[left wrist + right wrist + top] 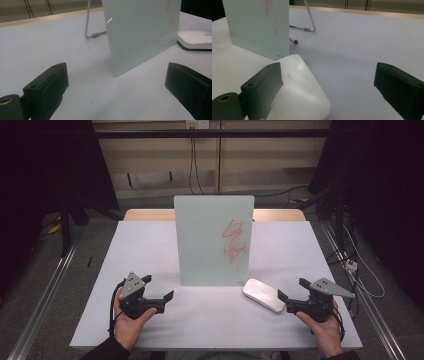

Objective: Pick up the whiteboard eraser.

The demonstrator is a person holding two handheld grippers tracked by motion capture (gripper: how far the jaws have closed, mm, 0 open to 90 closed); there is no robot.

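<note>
Dark room, white table in the middle, cables trailing along the back wall. From the high view, a glass board stands upright mid-table with a red scribble on its right half. A white eraser lies flat just in front of the board's lower right corner. The right hand-held gripper sits right beside it, one jaw tip about touching its near end. The left hand-held gripper rests well off to the left, spread and holding nothing.

Left gripper view: jaws wide apart, bare table between them, board edge ahead and the eraser off to the side.

Right gripper view: jaws spread wide, the eraser low between them, crowding the left jaw. Nothing pinched yet. A red-capped pen lies behind the board near its wire stand.

Looks like the approach stage of picking up the eraser to wipe off that scribble. Next move probably needs centring the jaws over the eraser, then squeezing across its width.
</note>
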